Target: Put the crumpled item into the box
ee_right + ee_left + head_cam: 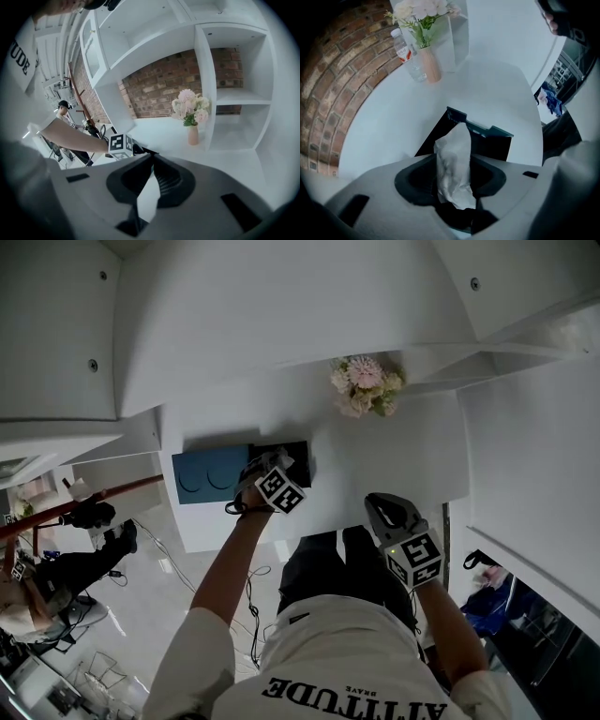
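2 grippers, 1 wad, 1 box. Left gripper [265, 468] hangs over the box [489, 146]. Its jaws stand apart with the crumpled paper [453, 164] between them, and the pads look slack on it rather than pinching. The wad is white, creased, elongated and upright, with its far end over the box opening. The box is rectangular with a dark matte interior and a teal rim, open on top. A flat blue panel [210, 475] with two round embossed marks lies against its left side. Right gripper [151, 158] is well off to the side, with its ribbed dark pads pressed together at the tips and nothing between them. Table [497, 89] is white and smooth with a rounded edge. On it are 1 tan tapered vase [429, 65] of pale pink and white flowers and 1 clear plastic bottle [407, 56] with a red-white label, just beside each other. Red brick wall [333, 84] behind.
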{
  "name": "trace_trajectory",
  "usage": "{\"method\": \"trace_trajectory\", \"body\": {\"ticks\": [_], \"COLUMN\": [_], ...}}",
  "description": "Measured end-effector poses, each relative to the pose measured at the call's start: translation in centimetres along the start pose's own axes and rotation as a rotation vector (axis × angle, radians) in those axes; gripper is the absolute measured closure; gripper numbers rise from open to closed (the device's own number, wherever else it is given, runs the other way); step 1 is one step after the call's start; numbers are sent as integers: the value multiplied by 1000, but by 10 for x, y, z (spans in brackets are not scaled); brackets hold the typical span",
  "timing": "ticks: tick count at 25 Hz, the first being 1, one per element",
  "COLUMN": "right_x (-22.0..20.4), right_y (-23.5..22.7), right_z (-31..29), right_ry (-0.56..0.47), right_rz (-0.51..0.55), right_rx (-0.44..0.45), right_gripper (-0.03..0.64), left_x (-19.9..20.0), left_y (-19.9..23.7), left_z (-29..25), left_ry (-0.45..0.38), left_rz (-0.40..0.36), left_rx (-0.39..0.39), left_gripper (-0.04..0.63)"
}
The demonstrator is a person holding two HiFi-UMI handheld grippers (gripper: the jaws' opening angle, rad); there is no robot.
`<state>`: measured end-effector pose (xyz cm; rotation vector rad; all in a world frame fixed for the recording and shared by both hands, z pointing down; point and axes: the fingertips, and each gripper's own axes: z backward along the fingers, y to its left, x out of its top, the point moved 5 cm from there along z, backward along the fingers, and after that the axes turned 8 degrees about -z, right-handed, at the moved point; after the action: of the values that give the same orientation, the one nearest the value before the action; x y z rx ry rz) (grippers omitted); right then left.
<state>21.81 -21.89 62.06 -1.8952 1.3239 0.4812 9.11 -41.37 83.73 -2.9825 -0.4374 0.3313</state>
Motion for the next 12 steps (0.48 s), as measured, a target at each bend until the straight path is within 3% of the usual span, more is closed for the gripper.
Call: {"method": "trace_trajectory", "body": {"ticks": [4, 12], "right_x": [-2, -7], "right_y": [-1, 5], "right_z": [-2, -2], "right_ry": [0, 3], "right_rz": [-4, 4], "right_rx": [1, 8], "right_gripper": [580, 580], "left_x": [3, -9], "left_y": [-11, -12], "left_z": [0, 20], "left_ry": [-34, -90], "left_rz": [14, 53], "left_rx": [-83, -55], "left_gripper": [312, 282]}}
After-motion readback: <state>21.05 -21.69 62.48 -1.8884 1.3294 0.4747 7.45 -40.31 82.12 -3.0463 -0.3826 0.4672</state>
